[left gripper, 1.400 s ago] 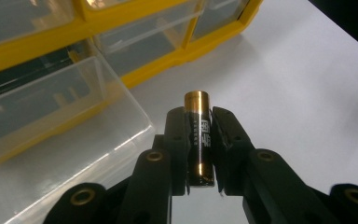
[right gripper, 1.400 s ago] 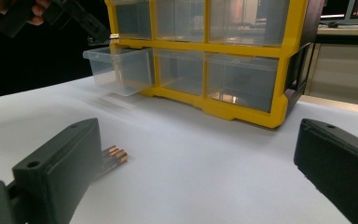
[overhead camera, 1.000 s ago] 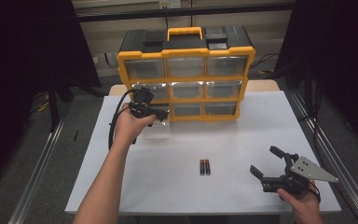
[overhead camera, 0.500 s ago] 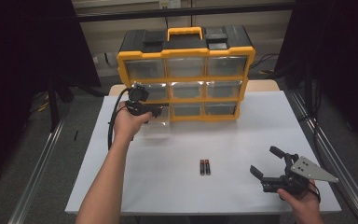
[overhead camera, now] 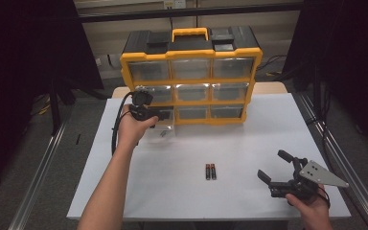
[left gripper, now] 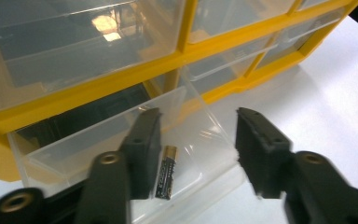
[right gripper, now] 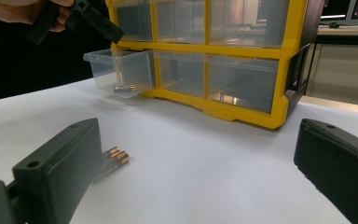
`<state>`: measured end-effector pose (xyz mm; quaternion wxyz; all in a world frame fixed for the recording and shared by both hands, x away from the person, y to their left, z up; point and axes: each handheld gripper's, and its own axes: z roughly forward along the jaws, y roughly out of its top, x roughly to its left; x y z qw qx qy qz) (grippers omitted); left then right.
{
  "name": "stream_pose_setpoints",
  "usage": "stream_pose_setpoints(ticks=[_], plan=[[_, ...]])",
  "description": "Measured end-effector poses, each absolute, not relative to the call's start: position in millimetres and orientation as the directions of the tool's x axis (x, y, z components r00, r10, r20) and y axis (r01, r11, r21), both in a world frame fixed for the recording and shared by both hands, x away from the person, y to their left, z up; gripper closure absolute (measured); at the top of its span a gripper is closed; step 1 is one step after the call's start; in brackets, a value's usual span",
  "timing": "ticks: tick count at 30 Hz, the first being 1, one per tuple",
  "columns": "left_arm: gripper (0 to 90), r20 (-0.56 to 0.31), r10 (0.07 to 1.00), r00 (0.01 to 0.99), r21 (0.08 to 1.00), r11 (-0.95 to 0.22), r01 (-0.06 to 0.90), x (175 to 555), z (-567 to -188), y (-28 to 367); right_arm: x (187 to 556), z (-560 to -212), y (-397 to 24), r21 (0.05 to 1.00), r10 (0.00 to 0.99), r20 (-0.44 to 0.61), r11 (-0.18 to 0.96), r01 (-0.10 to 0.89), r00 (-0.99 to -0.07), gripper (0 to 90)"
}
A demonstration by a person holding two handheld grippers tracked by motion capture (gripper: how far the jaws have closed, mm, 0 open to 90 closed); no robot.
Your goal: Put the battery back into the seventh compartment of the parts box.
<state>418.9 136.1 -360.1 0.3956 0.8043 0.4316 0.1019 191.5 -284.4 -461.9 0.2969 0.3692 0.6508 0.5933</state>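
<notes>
A yellow and black organizer [overhead camera: 191,53] with clear drawers stands at the back of the white table. Its bottom-left drawer [overhead camera: 165,125] is pulled out, and one battery [left gripper: 167,171] lies on the drawer's floor [left gripper: 200,154]. My left gripper [left gripper: 198,114] hovers open just above this drawer, holding nothing. Two more batteries [overhead camera: 211,171] lie side by side mid-table, also in the right gripper view [right gripper: 114,156]. My right gripper [overhead camera: 272,164] rests open near the front right, to the right of the pair and apart from them.
The other drawers of the organizer [right gripper: 242,51] are shut and look see-through. White tabletop [overhead camera: 249,143] stretches between the organizer and the batteries. A metal rail [overhead camera: 335,158] runs along the table's right side, and dark floor lies to the left.
The left gripper has shifted slightly to the left above the pulled-out drawer. The right gripper and the two batteries on the table have stayed put.
</notes>
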Motion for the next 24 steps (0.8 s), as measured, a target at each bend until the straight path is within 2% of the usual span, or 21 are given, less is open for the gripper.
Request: stream_pose_setpoints(ticks=[8,11,15,24], plan=[[30.6,-0.186,0.731,0.657,0.737,-0.339,0.585,402.6,-355.0,129.4,191.3,-461.6,-283.9,0.992,0.833,0.054,0.021,0.128,-0.551,0.8],[27.5,-0.205,0.718,0.666,0.744,-0.328,0.583,396.1,-356.0,126.0,191.3,-461.8,-284.1,0.991,0.833,0.049,0.027,0.129,-0.551,0.8],[18.9,-0.195,0.702,0.685,0.747,-0.346,0.568,388.9,-357.7,121.1,191.3,-461.8,-283.5,0.991,0.833,0.052,0.023,0.129,-0.551,0.8],[12.4,-0.183,0.643,0.744,0.769,-0.378,0.515,372.4,-367.0,107.5,191.5,-461.8,-283.3,0.991,0.831,0.050,0.025,0.128,-0.553,0.8]])
